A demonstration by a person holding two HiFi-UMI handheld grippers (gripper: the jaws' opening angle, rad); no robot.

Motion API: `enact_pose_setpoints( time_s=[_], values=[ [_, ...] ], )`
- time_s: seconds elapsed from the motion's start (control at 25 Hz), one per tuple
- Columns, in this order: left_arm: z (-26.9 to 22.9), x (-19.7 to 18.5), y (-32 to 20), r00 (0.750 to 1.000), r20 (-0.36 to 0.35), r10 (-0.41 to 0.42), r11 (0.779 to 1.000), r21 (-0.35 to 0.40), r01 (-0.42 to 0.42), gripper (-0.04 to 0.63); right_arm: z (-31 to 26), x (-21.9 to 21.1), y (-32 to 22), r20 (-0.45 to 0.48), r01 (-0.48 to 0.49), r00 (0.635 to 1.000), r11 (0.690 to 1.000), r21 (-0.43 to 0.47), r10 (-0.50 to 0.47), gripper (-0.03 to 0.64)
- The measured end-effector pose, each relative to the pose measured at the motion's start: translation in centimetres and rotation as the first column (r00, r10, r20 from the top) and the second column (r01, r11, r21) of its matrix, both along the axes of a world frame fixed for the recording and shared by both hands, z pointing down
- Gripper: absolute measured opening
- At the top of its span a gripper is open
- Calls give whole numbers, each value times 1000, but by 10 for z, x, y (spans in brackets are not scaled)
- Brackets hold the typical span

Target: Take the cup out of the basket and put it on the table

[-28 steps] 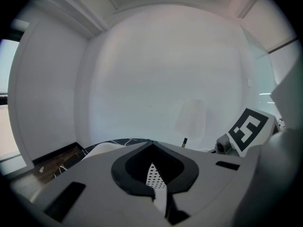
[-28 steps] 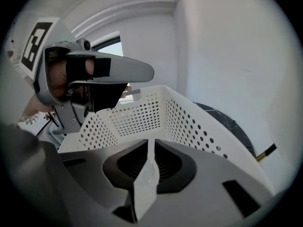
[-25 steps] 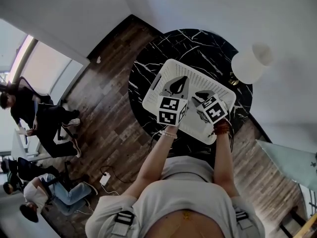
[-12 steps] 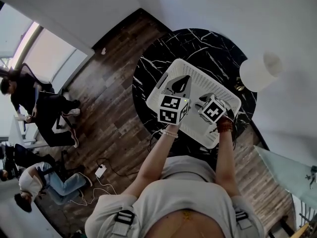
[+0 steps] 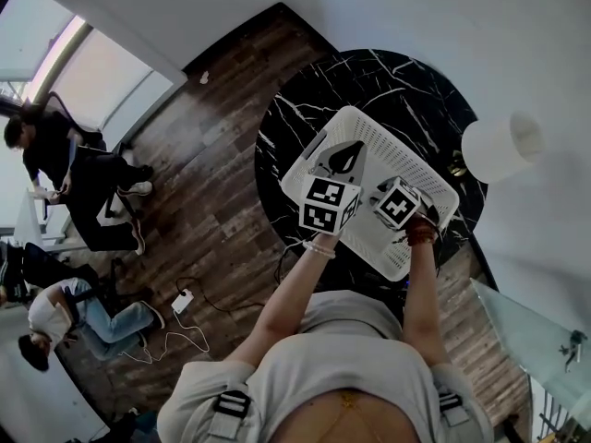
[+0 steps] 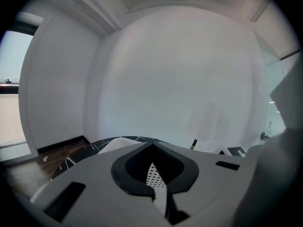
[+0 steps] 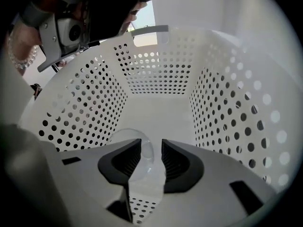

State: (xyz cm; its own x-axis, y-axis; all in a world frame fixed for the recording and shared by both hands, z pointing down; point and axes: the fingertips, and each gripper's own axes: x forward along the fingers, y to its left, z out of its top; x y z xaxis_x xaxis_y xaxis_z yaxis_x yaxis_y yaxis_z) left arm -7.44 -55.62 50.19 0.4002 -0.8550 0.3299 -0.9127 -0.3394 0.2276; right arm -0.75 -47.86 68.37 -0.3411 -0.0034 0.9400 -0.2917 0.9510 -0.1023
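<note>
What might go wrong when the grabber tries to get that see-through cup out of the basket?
The right gripper, whose jaws have just been opening, has the clear cup partly between its jaws, not pinched yet. Smooth and rounded, the cup may slip or roll away when squeezed. It also sits near the basket wall, so a jaw might catch on the wall.

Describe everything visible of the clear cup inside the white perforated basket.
The clear cup looks like thin transparent plastic or glass, a faint round outline. It is on the floor of the white perforated plastic basket, near the wall at the right gripper view's left; upright or tipped, I cannot tell. The jaws of the right gripper have just been opening and stand apart with the cup between them; the left pad hides part.
</note>
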Motion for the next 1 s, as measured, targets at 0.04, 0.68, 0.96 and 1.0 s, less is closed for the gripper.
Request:
enact_pose_setpoints(
  time_s=[0.04, 0.68, 0.96, 1.0],
  values=[
    [1, -1, 1, 1000, -1, -2, 1000, -2, 2, 6, 2, 0, 0, -3, 3, 1000, 1000, -4, -3, 118],
    [9, -8, 0, 999, -11, -36, 999, -25, 35, 6, 26, 7, -2, -44, 16, 999, 999, -40, -18, 118],
    [10, -8, 1, 999, -6, -33, 999, -27, 33, 6, 26, 7, -6, -34, -13, 999, 1000, -19, 12, 63],
    [10, -8, 1, 999, -7, -33, 999, -28, 33, 6, 26, 8, -6, -34, -15, 999, 1000, -16, 14, 61]
  ],
)
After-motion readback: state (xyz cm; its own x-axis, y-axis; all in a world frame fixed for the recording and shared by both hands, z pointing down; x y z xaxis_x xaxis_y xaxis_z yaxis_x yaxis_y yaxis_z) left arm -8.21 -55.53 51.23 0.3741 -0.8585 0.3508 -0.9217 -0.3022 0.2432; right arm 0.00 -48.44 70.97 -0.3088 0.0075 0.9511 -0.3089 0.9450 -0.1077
